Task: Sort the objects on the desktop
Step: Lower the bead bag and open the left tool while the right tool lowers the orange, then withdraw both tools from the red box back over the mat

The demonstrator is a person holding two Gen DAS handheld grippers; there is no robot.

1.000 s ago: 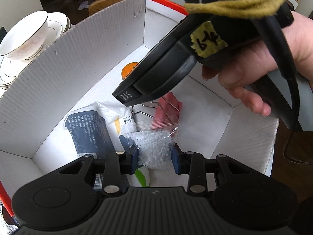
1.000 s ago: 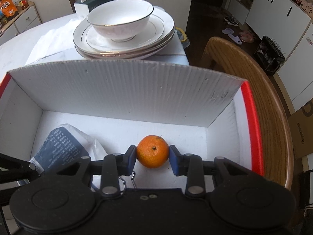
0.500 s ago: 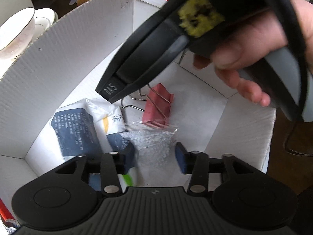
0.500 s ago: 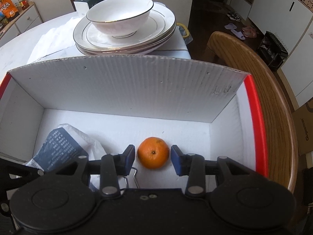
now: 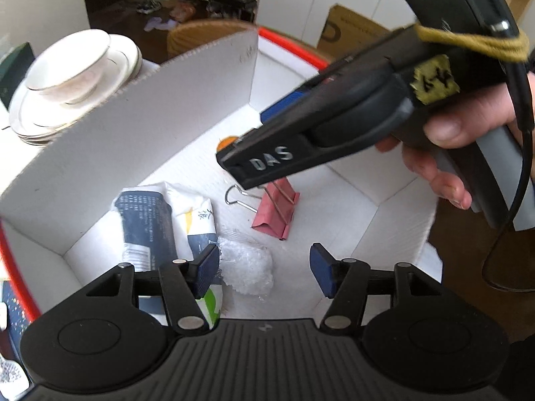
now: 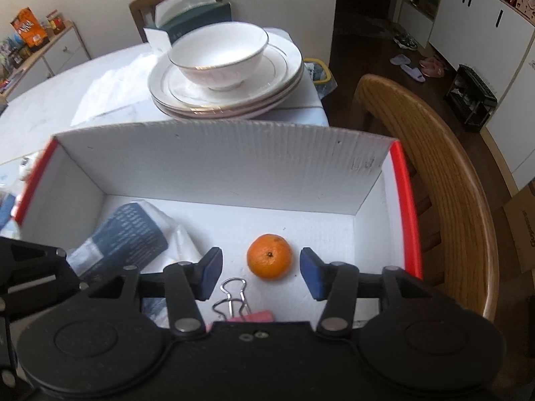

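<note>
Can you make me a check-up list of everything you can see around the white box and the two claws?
Surface: white tablecloth under the box.
Job's things: orange, pink binder clip, clear bead bag and blue-white packet all lie in the white box.
Clutter: bowl on stacked plates, tissue box.
Claws: left claw open above the bead bag; right claw open, orange apart from both pads; both jaws have just been opening.
Cables: black cable by the hand.
Surroundings: wooden chair, white cabinets.

Table [image 6: 50, 100]: white, held the box and plates.
Box [image 6: 234, 163]: white with red edges, open.
Plates [image 6: 281, 77]: a stack behind the box, a bowl [image 6: 219, 55] on top.
</note>
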